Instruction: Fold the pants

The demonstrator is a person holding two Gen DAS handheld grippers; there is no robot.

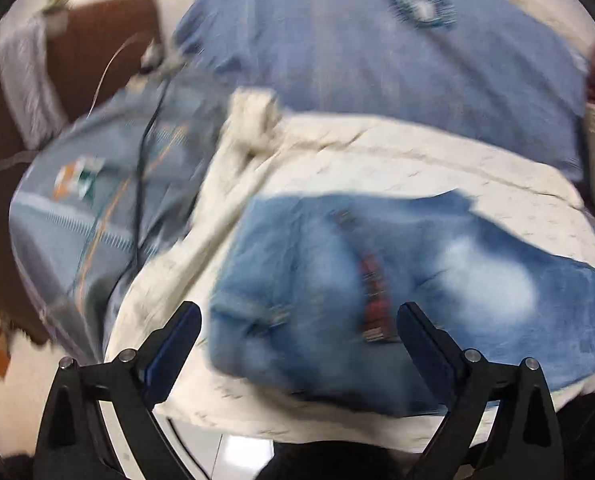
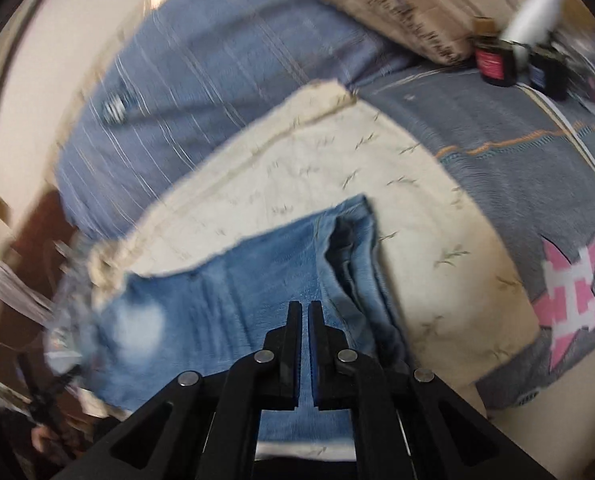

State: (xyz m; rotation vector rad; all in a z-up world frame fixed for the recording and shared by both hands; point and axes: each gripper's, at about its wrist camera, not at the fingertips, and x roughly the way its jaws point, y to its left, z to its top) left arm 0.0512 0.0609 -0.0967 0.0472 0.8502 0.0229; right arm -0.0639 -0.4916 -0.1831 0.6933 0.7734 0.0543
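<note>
Blue jeans [image 1: 397, 280] lie folded on a cream quilted cloth [image 1: 397, 160], blurred by motion; a red tag strip runs down their middle. My left gripper [image 1: 299, 316] is open above the jeans' near edge, empty. In the right wrist view the jeans [image 2: 237, 280] lie on the cream cloth [image 2: 317, 168] with stacked leg layers at their right side. My right gripper [image 2: 304, 312] hovers over the jeans with fingers nearly together and nothing between them.
A blue-grey bedspread [image 1: 97, 208] with a black cable lies left, a blue striped pillow [image 1: 377, 40] behind. In the right wrist view, dark jars [image 2: 495, 64] stand at the far right, beside a beige cushion [image 2: 397, 4]. A pink star patch [image 2: 569, 300] marks the bedspread.
</note>
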